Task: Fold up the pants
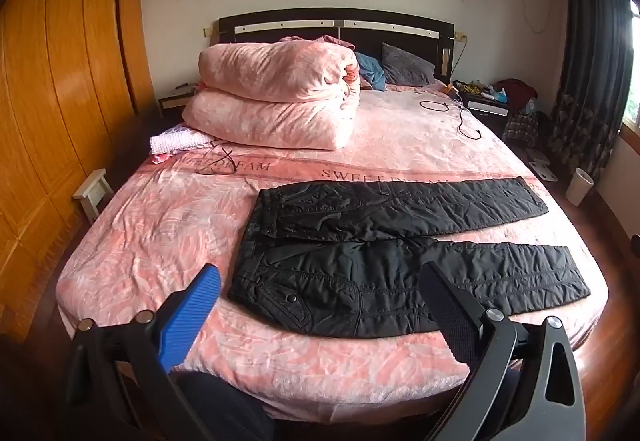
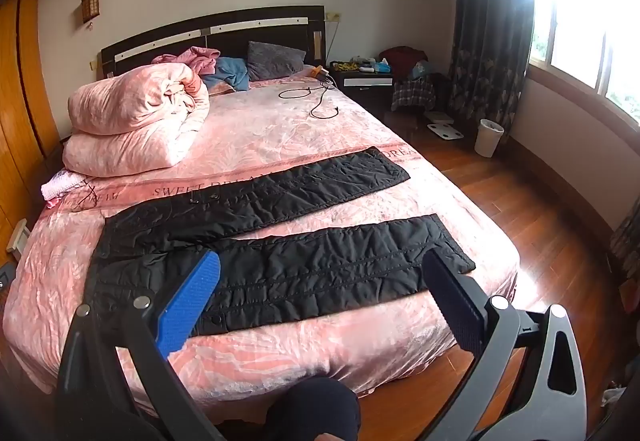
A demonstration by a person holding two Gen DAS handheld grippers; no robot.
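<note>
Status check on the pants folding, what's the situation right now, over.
Left gripper and right gripper open, empty, above the bed's near edge. Black quilted pants spread flat on pink bedspread, legs apart, unfolded. Nothing on the pants; folded pink comforter well behind.

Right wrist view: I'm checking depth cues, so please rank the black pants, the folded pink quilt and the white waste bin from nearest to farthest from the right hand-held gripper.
1. Black pants, spread flat just beyond the open right hand-held gripper.
2. Folded pink quilt, far left on the bed.
3. White waste bin, on the floor at right by the curtain; close to the quilt's range, so this order is tentative.
</note>
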